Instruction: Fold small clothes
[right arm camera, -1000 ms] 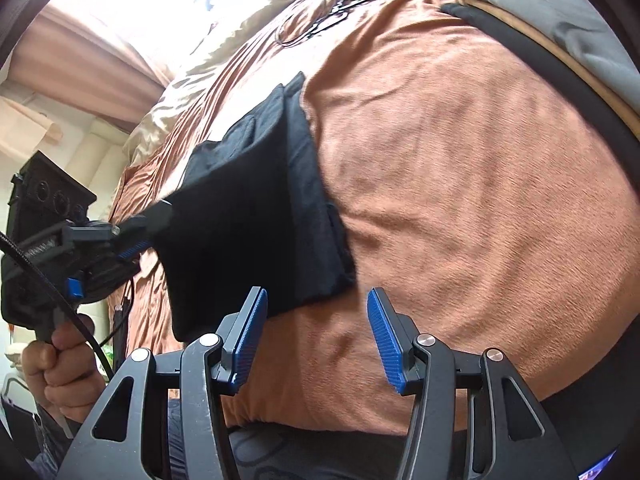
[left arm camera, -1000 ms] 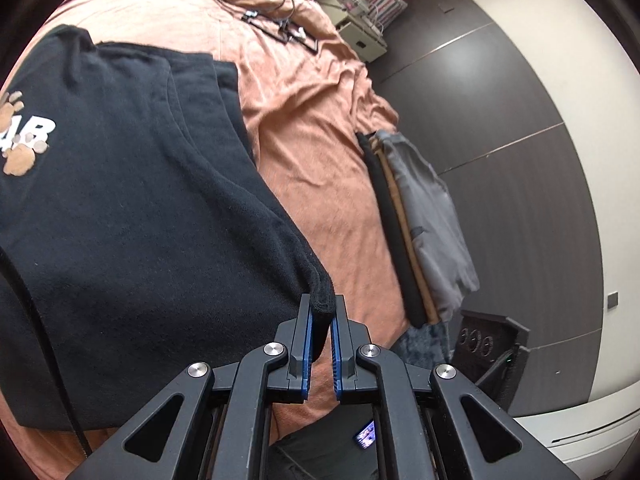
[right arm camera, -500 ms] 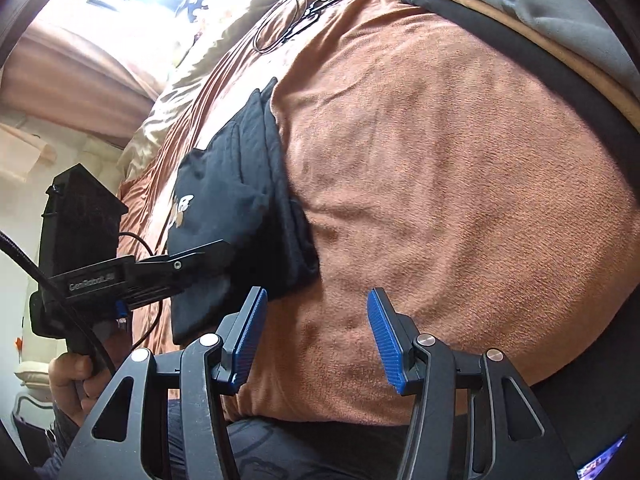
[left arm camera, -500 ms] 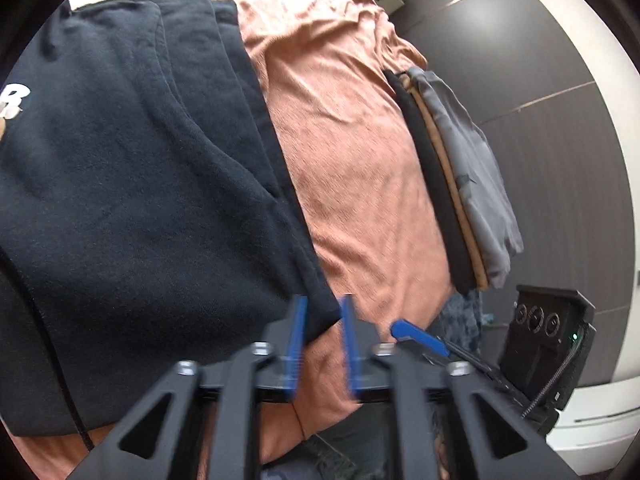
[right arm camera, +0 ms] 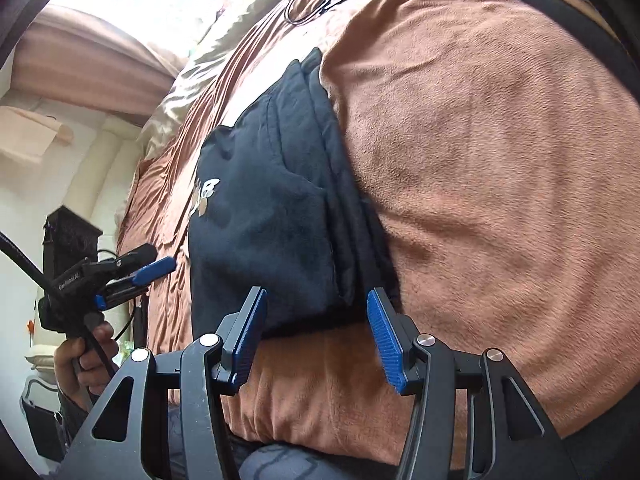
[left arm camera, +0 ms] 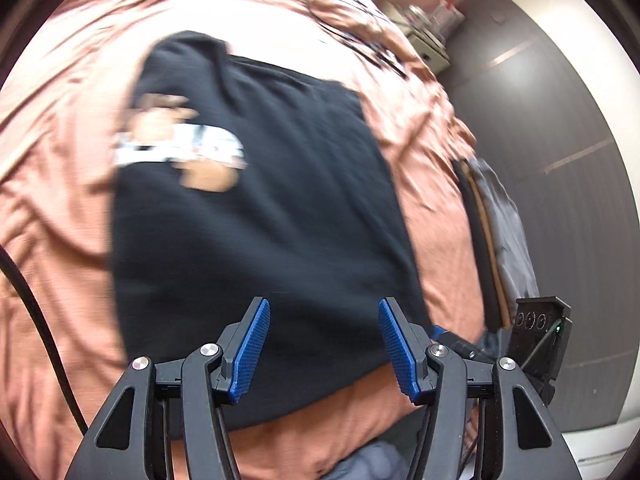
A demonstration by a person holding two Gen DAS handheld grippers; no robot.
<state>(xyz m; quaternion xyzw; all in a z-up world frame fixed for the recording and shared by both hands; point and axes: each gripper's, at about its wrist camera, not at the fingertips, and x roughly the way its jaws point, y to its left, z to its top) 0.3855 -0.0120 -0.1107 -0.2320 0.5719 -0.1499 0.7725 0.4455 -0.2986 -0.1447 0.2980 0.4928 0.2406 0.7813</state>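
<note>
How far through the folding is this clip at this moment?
Done: the black shirt lies folded in layers on the orange blanket, print up. In hand: nothing; the left gripper and right gripper both have jaws open and empty. Left: probably moving it to the folded pile at the bed edge.

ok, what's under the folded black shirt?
The black shirt lies flat on the orange-brown bed cover, which shows on all sides of it. Its own folded layers show stacked along one edge. Anything trapped beneath is covered, so cannot tell.
</note>
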